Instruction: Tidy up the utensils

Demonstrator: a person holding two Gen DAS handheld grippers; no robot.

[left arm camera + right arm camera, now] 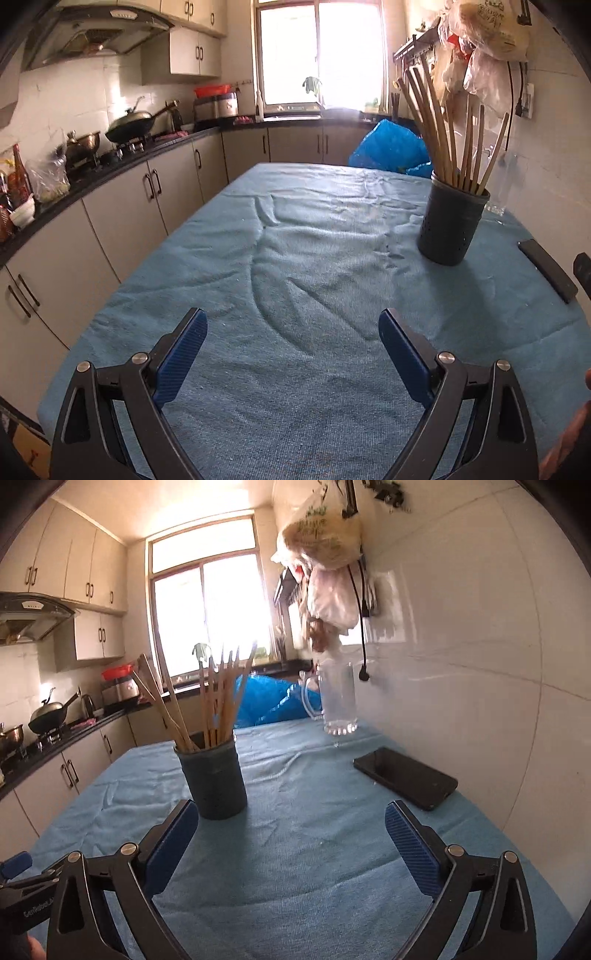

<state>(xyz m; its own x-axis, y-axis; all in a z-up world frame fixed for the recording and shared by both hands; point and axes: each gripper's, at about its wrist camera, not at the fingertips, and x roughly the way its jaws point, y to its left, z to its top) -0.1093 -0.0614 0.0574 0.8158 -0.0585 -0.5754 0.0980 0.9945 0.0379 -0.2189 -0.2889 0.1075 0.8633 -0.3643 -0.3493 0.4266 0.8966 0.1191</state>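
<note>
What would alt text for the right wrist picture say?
Open blue-padded tongs hover over a blue tablecloth, facing a dark holder full of wooden chopsticks. A clear glass mug and black phone sit right.

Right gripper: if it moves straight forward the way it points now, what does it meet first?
Probably nothing close: the right gripper is open and aims between the dark utensil holder and the black phone, over bare blue cloth. Farther on stands the clear glass mug; depth is uncertain.
</note>
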